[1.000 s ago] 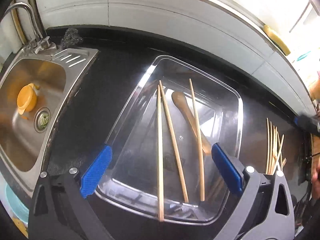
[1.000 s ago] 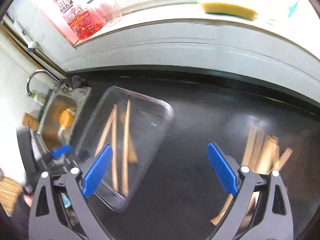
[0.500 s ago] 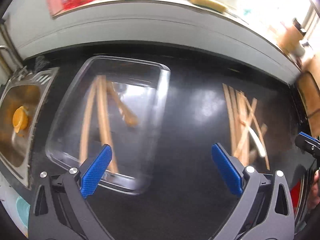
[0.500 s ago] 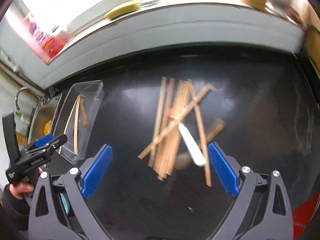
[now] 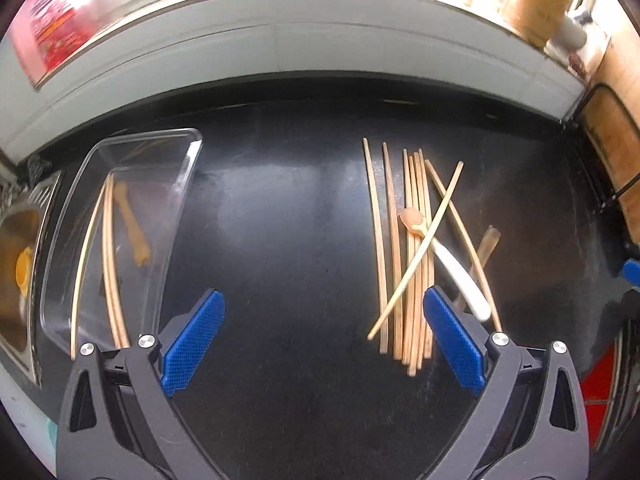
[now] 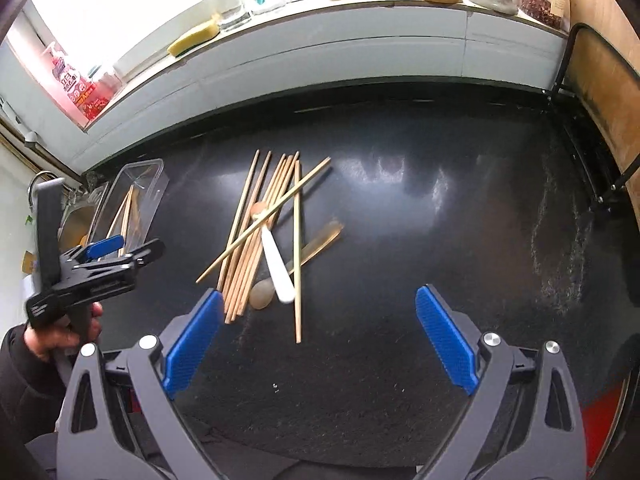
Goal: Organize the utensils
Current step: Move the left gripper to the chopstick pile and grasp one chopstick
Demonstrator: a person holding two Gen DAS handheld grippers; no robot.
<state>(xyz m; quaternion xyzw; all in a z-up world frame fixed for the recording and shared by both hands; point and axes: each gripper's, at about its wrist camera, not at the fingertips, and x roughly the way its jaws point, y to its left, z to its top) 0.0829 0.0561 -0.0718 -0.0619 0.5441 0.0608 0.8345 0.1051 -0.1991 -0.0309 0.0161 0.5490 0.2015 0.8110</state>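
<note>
The chopsticks [image 5: 412,256] lie in a loose pile on the black countertop [image 5: 288,240], well right of the clear tray [image 5: 176,200]. The left gripper [image 5: 324,336] hangs with jaws wide apart and empty, its right pad just beside the pile's near ends. The right gripper [image 6: 316,336], jaws also spread and empty, has its left pad near those ends. One stick crosses the pile diagonally over a white-handled spoon [image 5: 452,268]. Inside the tray lie a few chopsticks and a wooden spoon [image 5: 132,228]. The sink [image 5: 16,264] sits left of the tray.
</note>
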